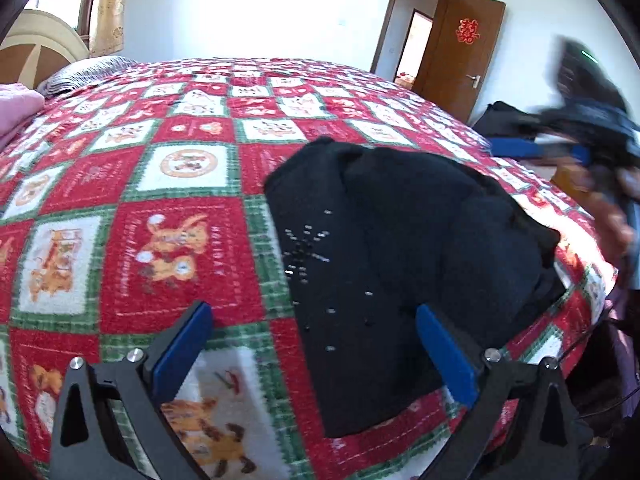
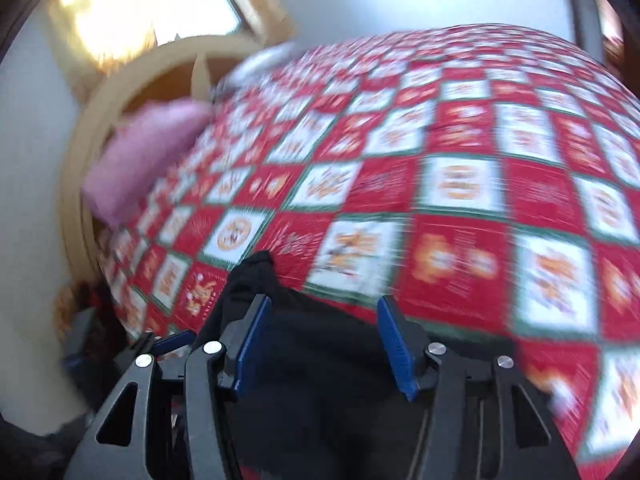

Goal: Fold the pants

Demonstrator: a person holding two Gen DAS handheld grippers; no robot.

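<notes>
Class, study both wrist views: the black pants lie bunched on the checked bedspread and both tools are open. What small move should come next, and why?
Probably lower the left tool onto the pants' near edge and close. Its jaws stand open over that edge, holding nothing, and the pants lie lumpy on the bedspread. The right tool is also open, its view blurred.

Open bedspread [image 1: 120,184] left of pants [image 1: 400,260]
</notes>
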